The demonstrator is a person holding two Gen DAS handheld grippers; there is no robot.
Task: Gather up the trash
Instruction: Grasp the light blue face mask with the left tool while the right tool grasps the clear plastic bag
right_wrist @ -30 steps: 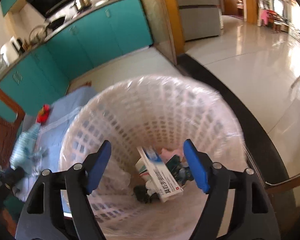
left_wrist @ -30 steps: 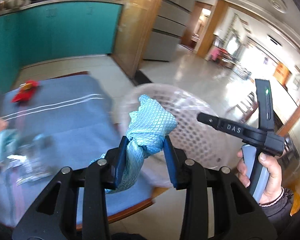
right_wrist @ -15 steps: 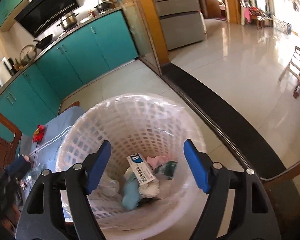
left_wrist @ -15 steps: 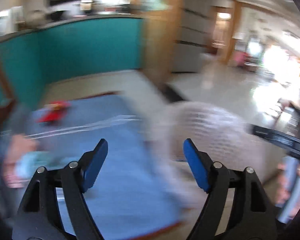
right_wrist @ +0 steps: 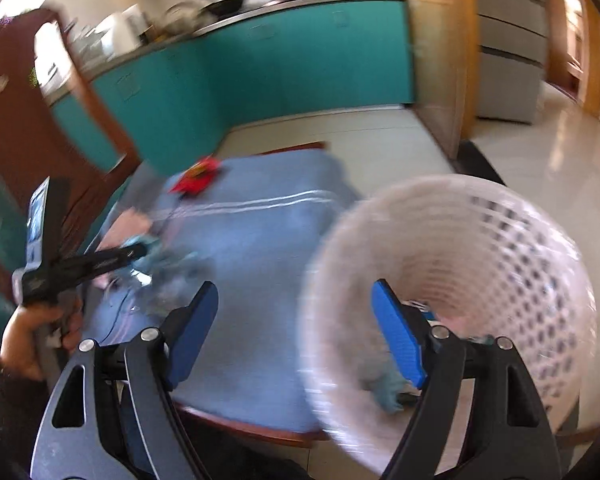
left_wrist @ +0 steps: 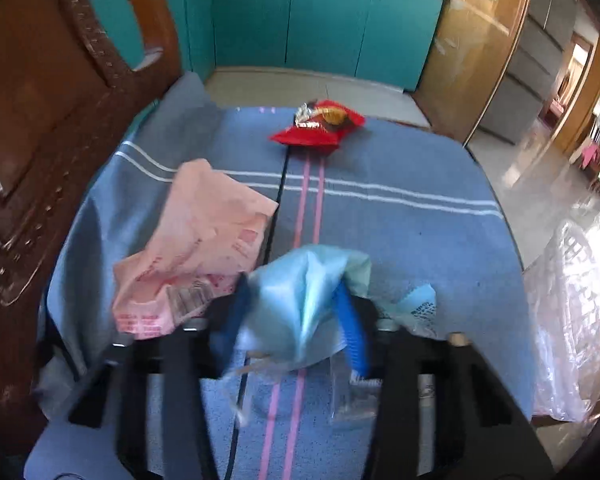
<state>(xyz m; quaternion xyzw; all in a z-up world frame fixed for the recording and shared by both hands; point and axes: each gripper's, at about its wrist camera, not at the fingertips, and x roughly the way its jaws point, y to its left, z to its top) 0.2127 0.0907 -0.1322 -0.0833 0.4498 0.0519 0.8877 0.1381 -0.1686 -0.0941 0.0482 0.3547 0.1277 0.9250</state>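
Now left tongs pinch a light-blue wrapper (jaws just closing).

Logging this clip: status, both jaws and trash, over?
Left gripper jaws just closed on light blue wrapper. Right gripper open, empty, beside basket. Pink bag, red packet remain on table.

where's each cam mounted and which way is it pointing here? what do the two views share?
Left wrist: on the left gripper, angled down over the blue tablecloth toward the teal cabinets; its jaws have just been closing, now on a light blue wrapper.
Right wrist: on the right gripper, open, facing table and white basket; the left hand shows.
Shared: tablecloth, red snack bag, pink bag, cabinets, basket.
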